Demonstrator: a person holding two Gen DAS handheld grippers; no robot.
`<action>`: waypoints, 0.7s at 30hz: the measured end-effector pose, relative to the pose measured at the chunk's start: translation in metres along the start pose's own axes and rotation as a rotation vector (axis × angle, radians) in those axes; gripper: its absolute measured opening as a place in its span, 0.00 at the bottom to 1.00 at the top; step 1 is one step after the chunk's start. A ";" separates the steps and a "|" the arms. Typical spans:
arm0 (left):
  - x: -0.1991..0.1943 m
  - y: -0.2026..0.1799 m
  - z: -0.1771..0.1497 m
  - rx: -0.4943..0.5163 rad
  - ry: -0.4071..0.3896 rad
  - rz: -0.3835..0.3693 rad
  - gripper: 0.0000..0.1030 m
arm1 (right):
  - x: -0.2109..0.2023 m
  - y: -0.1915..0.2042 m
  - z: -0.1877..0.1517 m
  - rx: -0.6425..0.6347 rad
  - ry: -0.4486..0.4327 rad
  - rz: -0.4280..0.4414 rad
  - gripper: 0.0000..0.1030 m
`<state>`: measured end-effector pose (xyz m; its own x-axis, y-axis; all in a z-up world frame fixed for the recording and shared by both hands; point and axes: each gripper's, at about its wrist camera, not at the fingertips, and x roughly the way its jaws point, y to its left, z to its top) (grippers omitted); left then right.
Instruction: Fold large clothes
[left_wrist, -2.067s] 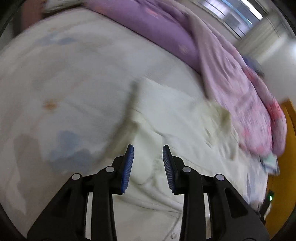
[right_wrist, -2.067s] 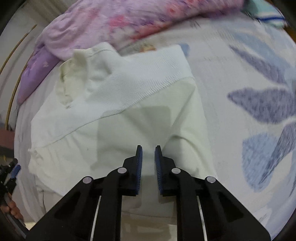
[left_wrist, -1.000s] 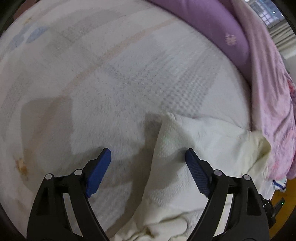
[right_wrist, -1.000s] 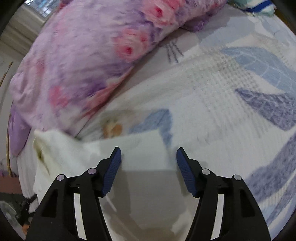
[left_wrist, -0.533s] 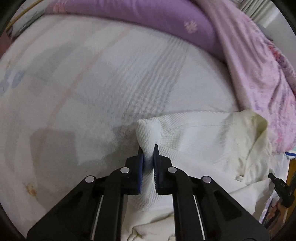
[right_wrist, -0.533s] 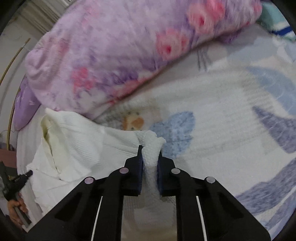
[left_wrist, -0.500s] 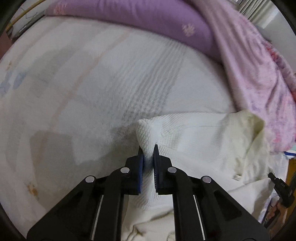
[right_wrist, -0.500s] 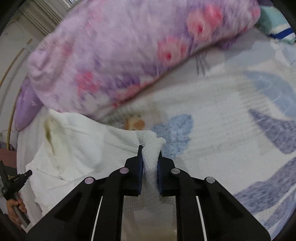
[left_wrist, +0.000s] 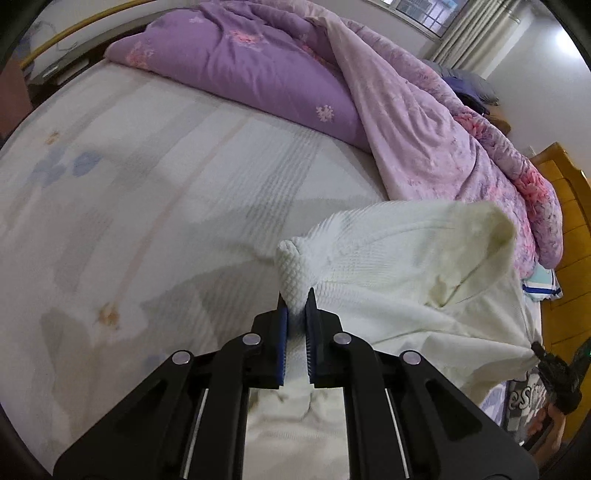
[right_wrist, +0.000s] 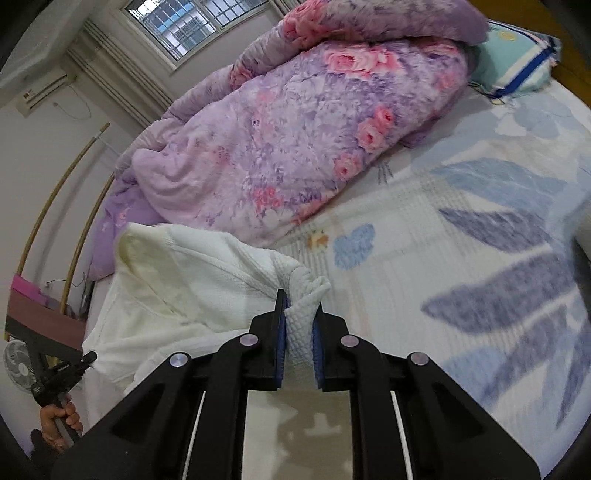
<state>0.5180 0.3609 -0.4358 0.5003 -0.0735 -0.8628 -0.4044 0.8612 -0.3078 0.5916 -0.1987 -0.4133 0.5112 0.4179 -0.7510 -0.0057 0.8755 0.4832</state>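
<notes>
A large cream-white textured garment (left_wrist: 399, 266) hangs lifted above the bed, its collar (left_wrist: 491, 229) sagging open between the two held corners. My left gripper (left_wrist: 295, 306) is shut on the garment's left corner. My right gripper (right_wrist: 298, 314) is shut on the other corner of the garment (right_wrist: 192, 273). The garment's lower part drops out of sight under both grippers. The left gripper also shows in the right wrist view (right_wrist: 62, 373), held in a hand.
A purple floral duvet (left_wrist: 424, 110) is piled along the far side of the bed; it also shows in the right wrist view (right_wrist: 295, 136). The bed sheet (left_wrist: 129, 192) has a pale leaf print. A teal pillow (right_wrist: 517, 70) and a wooden headboard (left_wrist: 569, 229) lie beyond.
Both grippers closed on the garment's corners about half a second ago. Since then they have raised it off the bed and tilted up, so more of the room shows.
</notes>
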 end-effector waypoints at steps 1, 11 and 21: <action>-0.007 0.004 -0.006 -0.006 0.002 -0.002 0.07 | -0.010 -0.001 -0.009 0.004 0.002 0.001 0.11; -0.062 0.053 -0.112 -0.120 0.089 0.029 0.07 | -0.081 -0.034 -0.109 0.086 0.081 -0.038 0.11; -0.051 0.130 -0.244 -0.291 0.305 0.178 0.11 | -0.071 -0.102 -0.228 0.212 0.331 -0.275 0.19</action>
<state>0.2532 0.3541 -0.5301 0.1732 -0.1195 -0.9776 -0.6839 0.6997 -0.2067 0.3601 -0.2622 -0.5114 0.1681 0.2627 -0.9501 0.2840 0.9100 0.3019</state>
